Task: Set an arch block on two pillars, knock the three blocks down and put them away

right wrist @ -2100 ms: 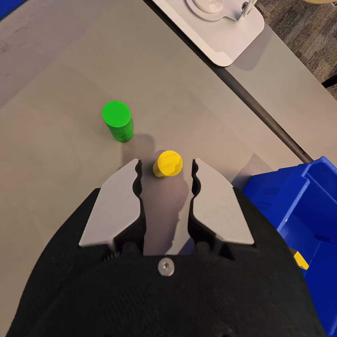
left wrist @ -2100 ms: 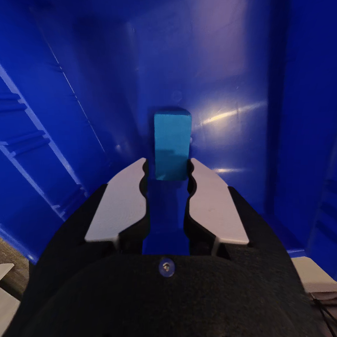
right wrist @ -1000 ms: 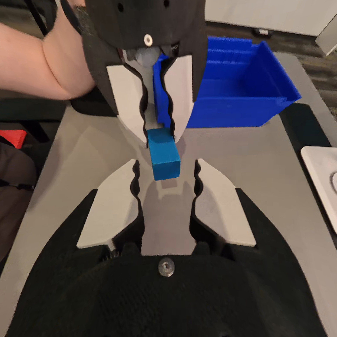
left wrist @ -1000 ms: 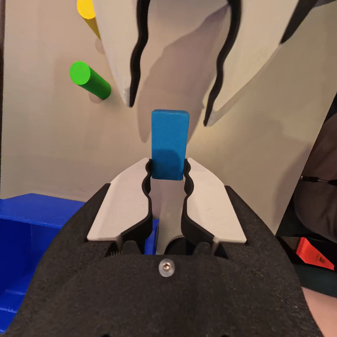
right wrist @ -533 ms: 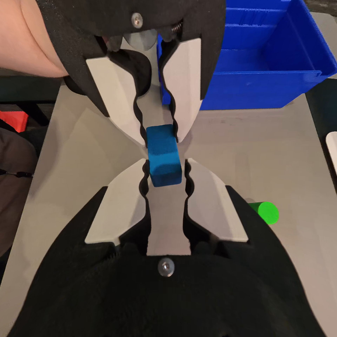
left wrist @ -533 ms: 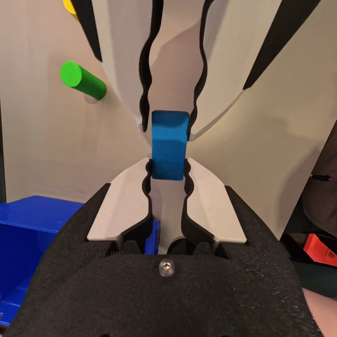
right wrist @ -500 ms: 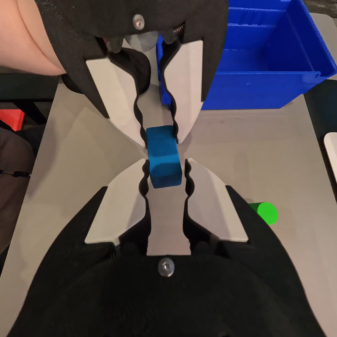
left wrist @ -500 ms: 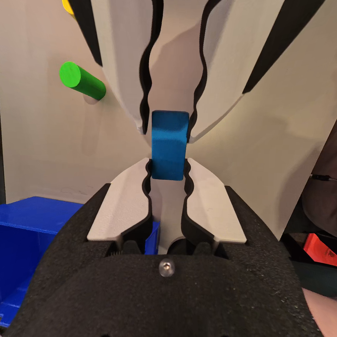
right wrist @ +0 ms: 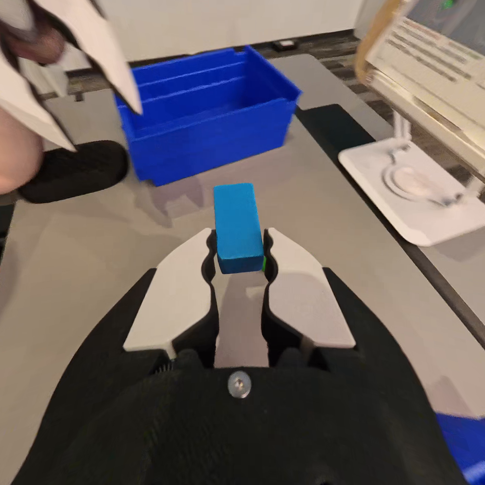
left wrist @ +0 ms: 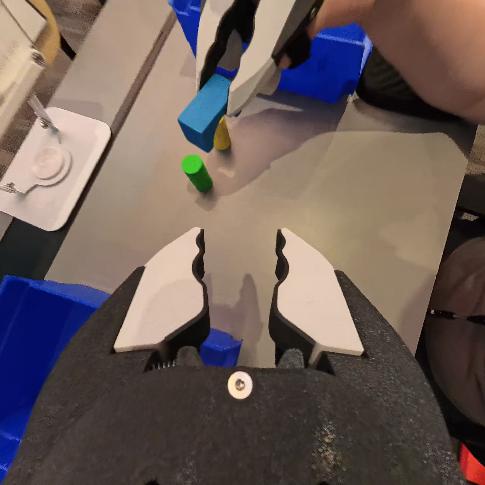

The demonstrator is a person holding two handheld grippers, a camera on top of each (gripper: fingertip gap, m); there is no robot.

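My right gripper (right wrist: 238, 236) is shut on the blue block (right wrist: 237, 228) and holds it above the grey table. The left wrist view shows that block (left wrist: 203, 112) held just above the yellow pillar (left wrist: 221, 132), which it partly hides. The green pillar (left wrist: 196, 173) stands upright a little nearer. In the right wrist view only a green sliver (right wrist: 264, 263) shows beside the block. My left gripper (left wrist: 238, 232) is open and empty, well back from the pillars. It also shows at the top left of the right wrist view (right wrist: 99, 123).
A blue bin (right wrist: 210, 105) stands at the far side in the right wrist view. A second blue bin (left wrist: 325, 68) lies behind the right gripper, and a bin corner (left wrist: 39, 309) shows under my left gripper. A white stand base (left wrist: 52, 168) lies at the table's side. The gap from one gripper's tips to the other's is roughly 15 cm.
The left gripper has let go of the blue block, opened and pulled back. The right gripper has taken the block and carried it over the yellow and green pillars.
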